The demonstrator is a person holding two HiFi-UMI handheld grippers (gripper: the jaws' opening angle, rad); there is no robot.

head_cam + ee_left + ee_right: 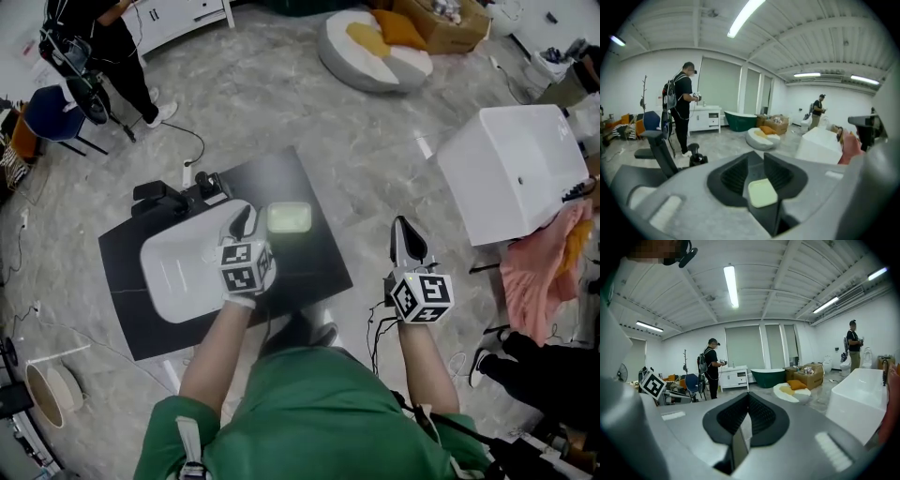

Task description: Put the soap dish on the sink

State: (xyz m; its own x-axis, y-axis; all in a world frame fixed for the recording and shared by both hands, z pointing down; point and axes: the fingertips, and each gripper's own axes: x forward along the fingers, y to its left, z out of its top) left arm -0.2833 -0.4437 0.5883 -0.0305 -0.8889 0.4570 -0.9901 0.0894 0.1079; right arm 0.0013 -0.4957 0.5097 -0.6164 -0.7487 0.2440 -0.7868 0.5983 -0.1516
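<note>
The soap dish (289,217) lies flat, hollow side up, on the black counter (317,264). It sits just beside the far right corner of the white sink (173,274), close to the counter's right edge. It looks set down on the ledge by the bowl, where soap is in easy reach of the basin, so I judge the placing done or nearly so.

The left gripper (246,225) hangs above the sink's far rim with its jaws apart and nothing pressed between them. In the left gripper view, the pale green dish (762,192) shows through the gap between the jaws (756,160). It lies lower down and clear of the pads, so it is let go, not held. The jaws point down and forward over it, which suits a straight lift away without nudging it.

The right gripper (403,230) waits well to the right, off the counter's right edge and over the floor. Its jaws are together on nothing (746,420), and it keeps out of the working hand's way.

The dish is a rounded rectangle. From the head view its long axis runs roughly left to right, one short end towards the sink rim and the other towards the counter's right edge. The exact angle to that edge I cannot tell.
</note>
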